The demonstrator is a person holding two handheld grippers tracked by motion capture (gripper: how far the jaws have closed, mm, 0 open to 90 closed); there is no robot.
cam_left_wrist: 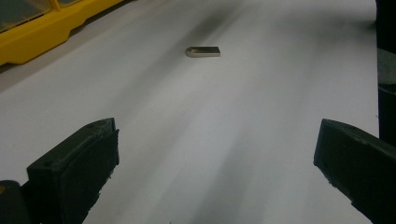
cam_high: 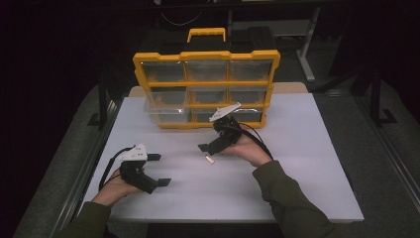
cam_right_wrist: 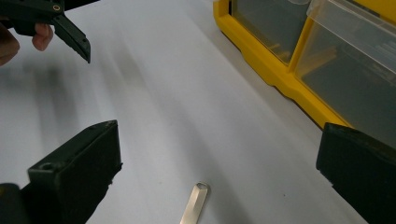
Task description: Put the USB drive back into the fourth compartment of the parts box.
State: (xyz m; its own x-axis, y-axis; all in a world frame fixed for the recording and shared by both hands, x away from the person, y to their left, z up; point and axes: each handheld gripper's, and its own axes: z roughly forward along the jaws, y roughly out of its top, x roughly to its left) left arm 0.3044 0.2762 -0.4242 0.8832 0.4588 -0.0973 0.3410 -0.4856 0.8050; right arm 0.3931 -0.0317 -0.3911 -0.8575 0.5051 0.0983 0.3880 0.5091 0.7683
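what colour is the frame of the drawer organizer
Yellow; the organizer frame shows best in the high view, around clear drawers.

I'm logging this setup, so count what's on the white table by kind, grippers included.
Handheld grippers: 2, left and right
Yellow drawer organizer: 1
Small flat metal piece: 1
Total: 4

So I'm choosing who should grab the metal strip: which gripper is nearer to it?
Right. The right gripper hovers just above the strip, jaws open. The left gripper rests well off to the strip's left, also open.
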